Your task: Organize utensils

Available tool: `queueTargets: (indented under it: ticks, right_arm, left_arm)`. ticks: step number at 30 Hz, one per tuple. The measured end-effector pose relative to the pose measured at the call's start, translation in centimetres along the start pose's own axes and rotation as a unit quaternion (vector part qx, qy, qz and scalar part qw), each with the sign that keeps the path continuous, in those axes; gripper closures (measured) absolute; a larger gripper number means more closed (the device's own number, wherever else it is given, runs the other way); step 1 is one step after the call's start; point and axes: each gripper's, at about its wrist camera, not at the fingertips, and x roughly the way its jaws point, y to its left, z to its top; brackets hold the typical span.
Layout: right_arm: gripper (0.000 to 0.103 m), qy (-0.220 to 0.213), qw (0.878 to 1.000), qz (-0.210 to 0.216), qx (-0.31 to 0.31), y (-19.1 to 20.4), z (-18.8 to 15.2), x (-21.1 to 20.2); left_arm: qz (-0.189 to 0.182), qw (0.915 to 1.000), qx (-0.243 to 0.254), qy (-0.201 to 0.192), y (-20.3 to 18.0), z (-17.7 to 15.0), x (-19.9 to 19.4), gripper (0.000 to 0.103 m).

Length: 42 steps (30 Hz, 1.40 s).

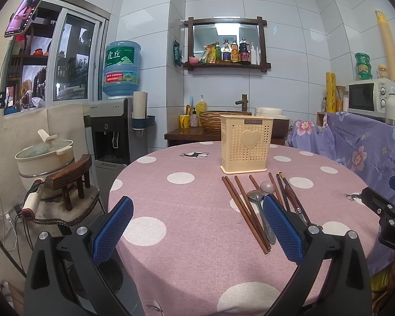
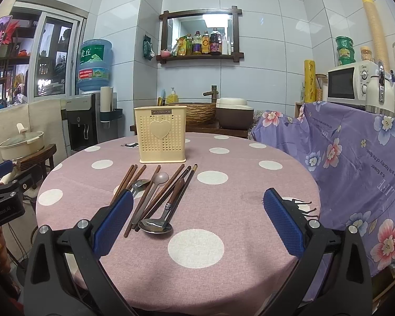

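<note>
Utensils lie loose on the polka-dot tablecloth [image 2: 197, 205], in front of the cream utensil holder [image 2: 162, 138].

Wooden chopsticks [image 2: 138, 181], a metal spoon [image 2: 155, 227] with a wooden handle, a pale spoon [image 2: 159, 177] and another metal spoon [image 1: 256, 196] lie side by side, overlapping. Both the left gripper [image 1: 197, 227] and the right gripper [image 2: 198, 222] hover above the table, jaws spread wide and holding nothing.

Microwave [image 2: 349, 83], water jug [image 1: 122, 68], pot [image 1: 45, 155]
</note>
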Motion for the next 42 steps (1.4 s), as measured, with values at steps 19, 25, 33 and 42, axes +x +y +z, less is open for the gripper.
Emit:
queueTargets:
  ticks: [19,25,33,42]
  right_arm:
    - [0.005,0.001,1.0,0.0,0.001,0.01,0.03,-0.02]
    - [0.005,0.001,1.0,0.0,0.001,0.03,0.02,-0.02]
    - [0.005,0.001,1.0,0.001,0.0,0.13,-0.03,-0.03]
    - [0.005,0.001,1.0,0.001,0.0,0.19,-0.07,-0.05]
  left_arm:
    - [0.001,1.0,0.0,0.002,-0.57,0.17,0.08,0.005]
    - [0.0,1.0,0.001,0.002,-0.59,0.14,0.06,0.005]
    - [0.002,1.0,-0.001,0.003,-0.47,0.15,0.07,0.005]
    - [0.002,1.0,-0.001,0.003,-0.48,0.15,0.07,0.005]
